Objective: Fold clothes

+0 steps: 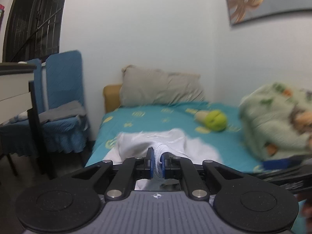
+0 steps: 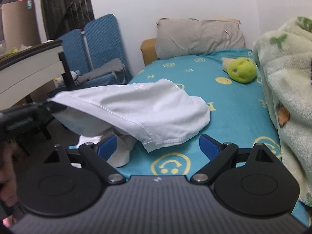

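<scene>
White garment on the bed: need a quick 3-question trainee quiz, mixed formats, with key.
1. True or false: the left claw is shut on a ribbed edge of the white garment.
2. The right claw is: A) shut on the garment B) open, holding nothing C) shut on the green plush toy.
3. Fill in: the grey pillow leans at the head of the ____.

Key: 1 true; 2 B; 3 bed.
</scene>
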`<state>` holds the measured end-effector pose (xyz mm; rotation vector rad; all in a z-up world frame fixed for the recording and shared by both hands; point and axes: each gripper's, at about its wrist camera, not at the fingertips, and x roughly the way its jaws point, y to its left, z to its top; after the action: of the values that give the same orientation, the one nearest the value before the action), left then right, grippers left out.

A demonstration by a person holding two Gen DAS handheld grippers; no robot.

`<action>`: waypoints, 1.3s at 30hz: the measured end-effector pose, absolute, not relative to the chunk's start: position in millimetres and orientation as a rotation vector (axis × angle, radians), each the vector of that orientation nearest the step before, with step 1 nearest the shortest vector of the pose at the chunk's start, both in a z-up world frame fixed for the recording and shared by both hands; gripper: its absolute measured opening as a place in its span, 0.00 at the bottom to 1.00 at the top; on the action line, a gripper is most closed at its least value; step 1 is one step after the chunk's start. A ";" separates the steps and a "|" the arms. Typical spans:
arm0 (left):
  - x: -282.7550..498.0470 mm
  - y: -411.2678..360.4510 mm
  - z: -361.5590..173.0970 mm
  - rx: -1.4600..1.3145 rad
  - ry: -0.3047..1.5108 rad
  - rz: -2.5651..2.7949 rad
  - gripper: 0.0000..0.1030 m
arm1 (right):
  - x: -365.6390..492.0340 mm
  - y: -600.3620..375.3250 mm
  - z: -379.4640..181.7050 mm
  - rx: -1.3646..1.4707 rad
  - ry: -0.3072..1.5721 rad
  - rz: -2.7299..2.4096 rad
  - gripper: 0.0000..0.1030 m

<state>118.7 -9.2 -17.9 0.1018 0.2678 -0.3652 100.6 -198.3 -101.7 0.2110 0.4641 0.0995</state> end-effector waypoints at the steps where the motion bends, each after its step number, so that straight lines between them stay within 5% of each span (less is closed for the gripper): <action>1: 109.1 -9.2 -12.5 0.098 0.254 -0.381 0.07 | 98.6 -195.9 -99.7 0.205 0.459 0.103 0.90; 15: 6.1 -5.8 20.6 -0.007 0.156 -0.523 0.07 | 57.1 -149.9 -79.0 0.193 0.399 0.131 0.90; 28: 44.5 24.7 12.2 -0.163 0.222 -0.455 0.05 | 67.0 -213.8 -92.4 0.355 0.426 -0.297 0.90; 30: 48.4 24.4 10.1 -0.152 0.239 -0.452 0.05 | 67.4 -213.0 -93.9 0.332 0.426 -0.278 0.80; 32: 52.4 22.0 5.9 -0.125 0.261 -0.449 0.05 | 69.4 -207.7 -94.5 0.303 0.427 -0.224 0.37; 34: 58.4 20.4 0.7 -0.104 0.298 -0.439 0.05 | 70.4 -200.0 -89.6 0.281 0.409 -0.165 0.12; 39: 75.3 29.5 -15.0 -0.120 0.419 -0.405 0.06 | 60.6 -202.7 -70.9 0.327 0.309 -0.059 0.11</action>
<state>75.3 29.5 -15.0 -0.1196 0.4193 -0.4051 60.6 -202.7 -70.9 0.3266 0.3086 -0.0591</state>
